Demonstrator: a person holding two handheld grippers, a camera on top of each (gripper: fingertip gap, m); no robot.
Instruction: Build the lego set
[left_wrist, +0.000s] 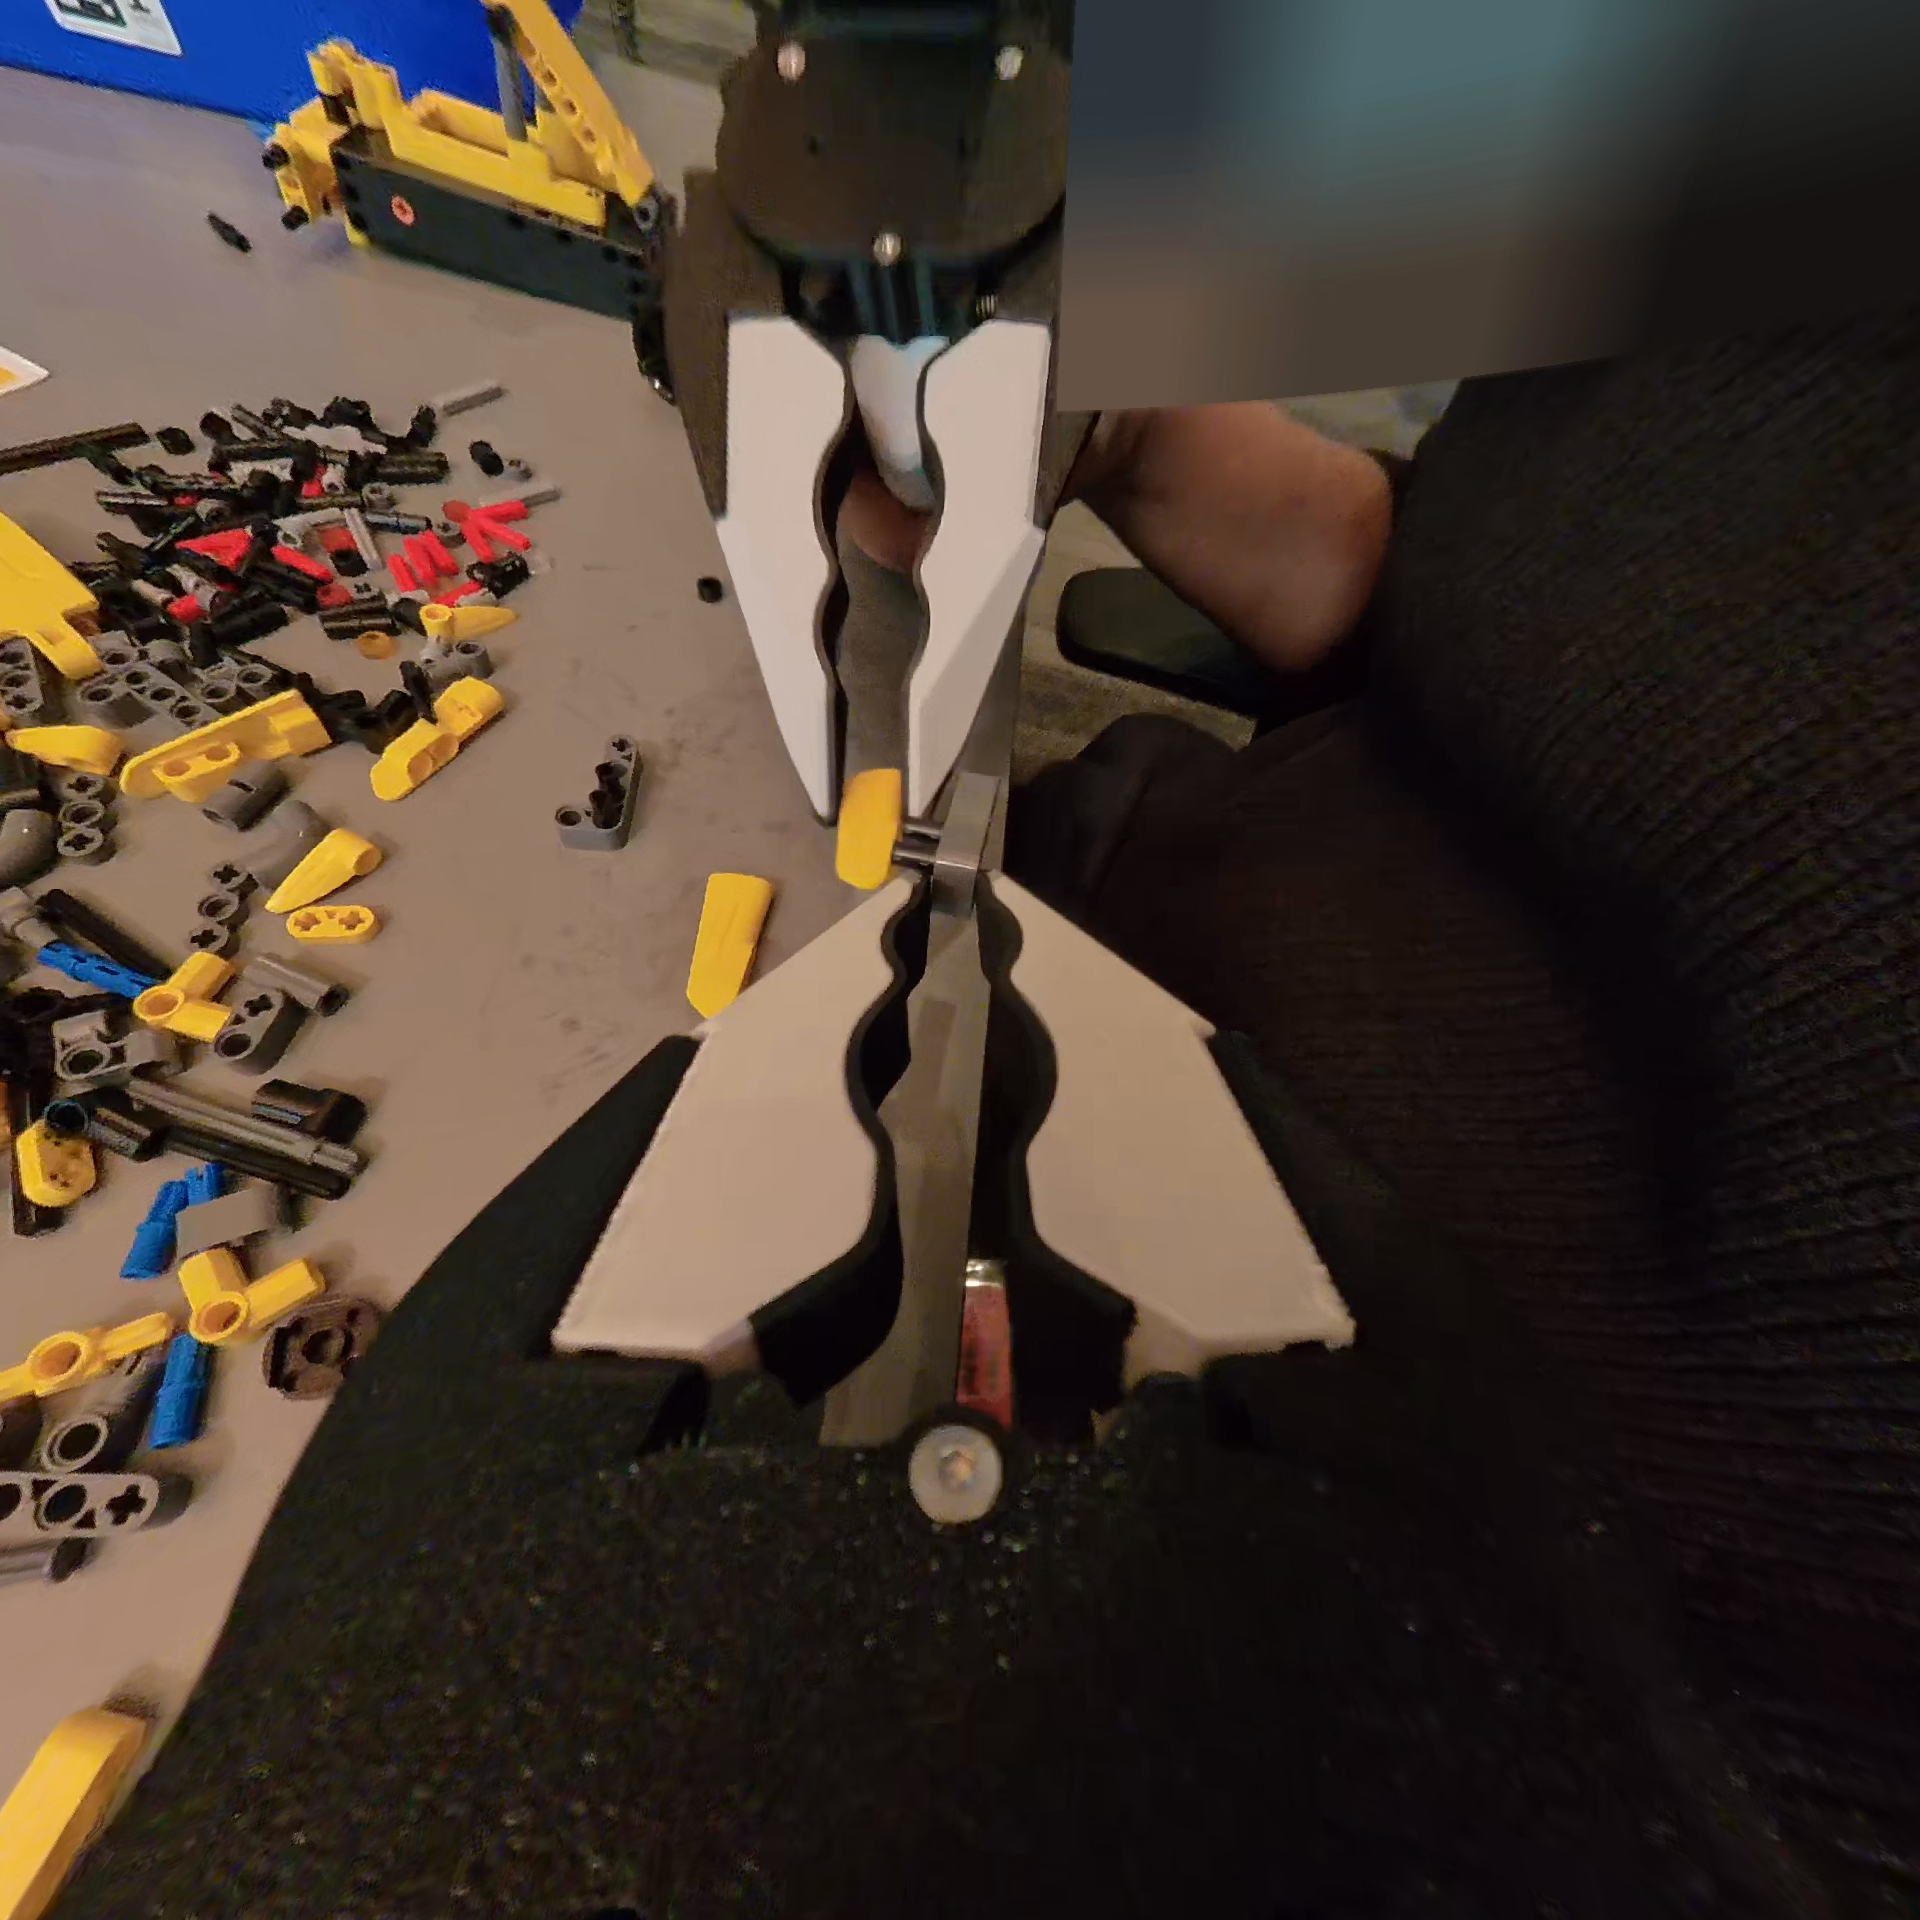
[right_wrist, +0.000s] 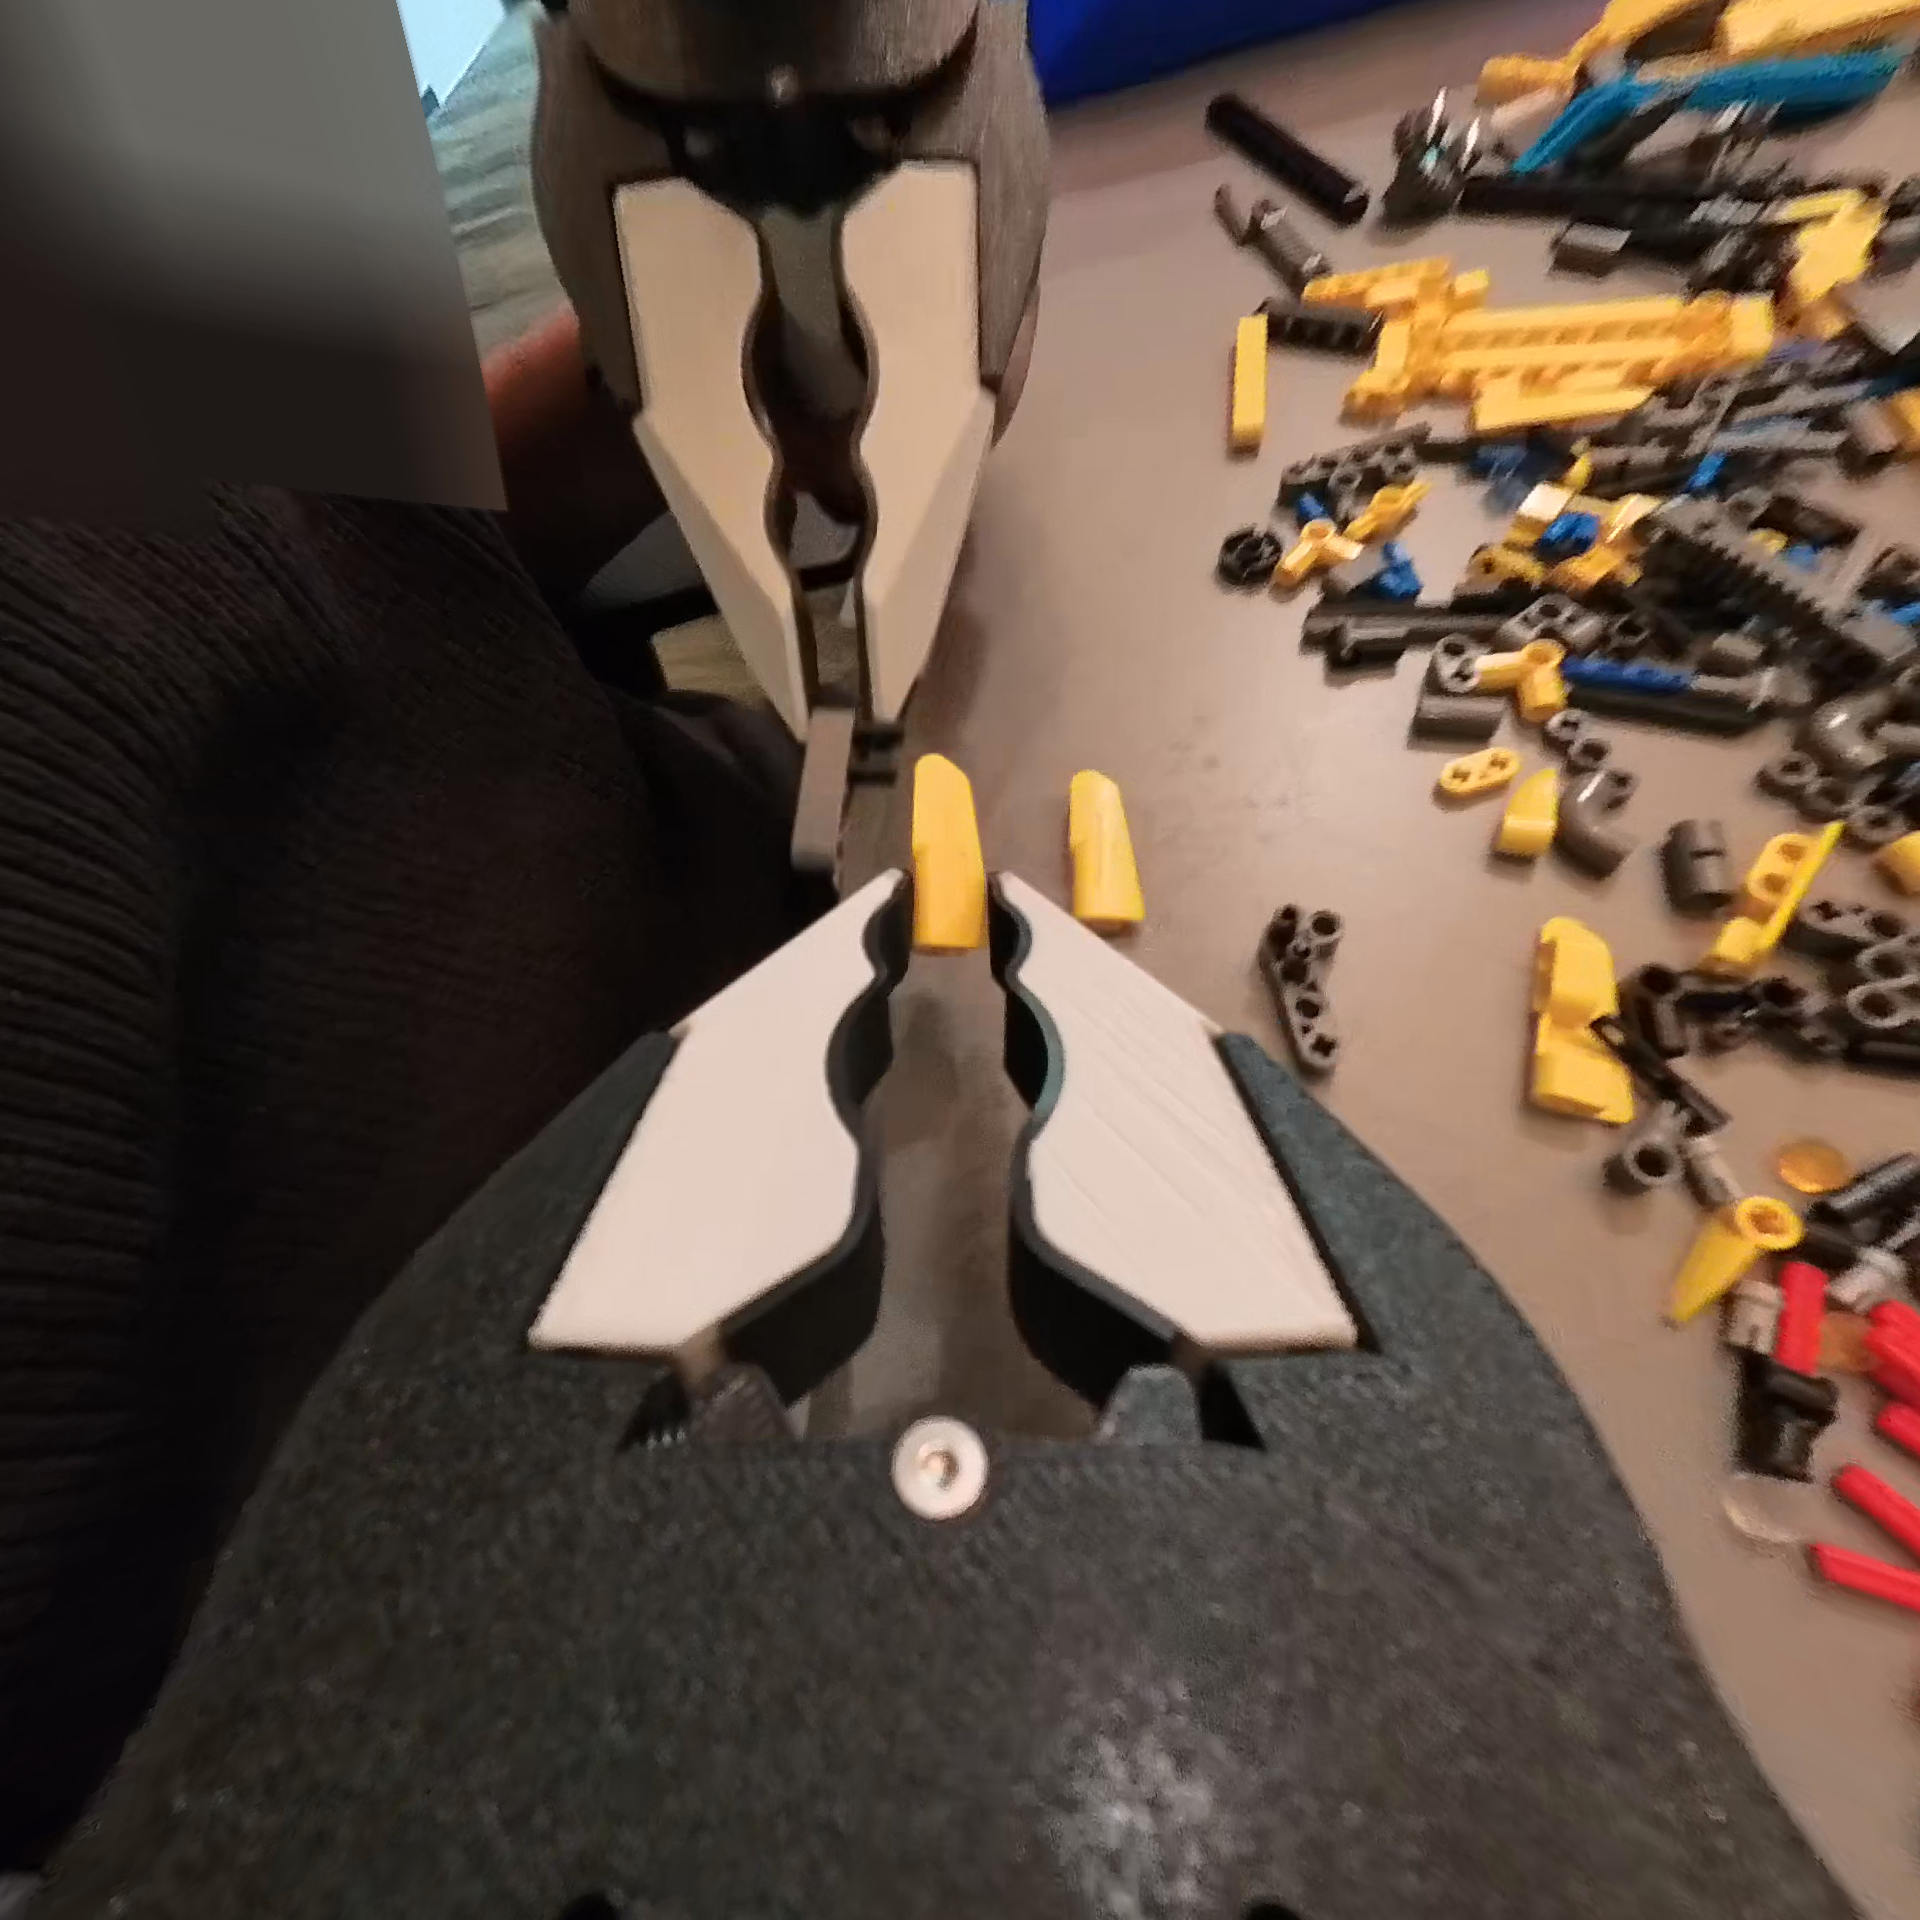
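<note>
- Two small building parts are held tip to tip above the table's edge: a yellow curved piece is clamped in the right gripper, and a grey beam is pinched edge-on in the left gripper.
- A dark pin is seen between the two parts; whether it is seated in the yellow piece cannot be told.
- Just beside them, a second yellow curved piece lies on the table, with a grey angled beam near it.
- Farther off, a pile of loose parts and a yellow-and-black part-built model are spread.
- Much of the scene is hidden by a dark knitted garment, and the right wrist view is blurred.
</note>
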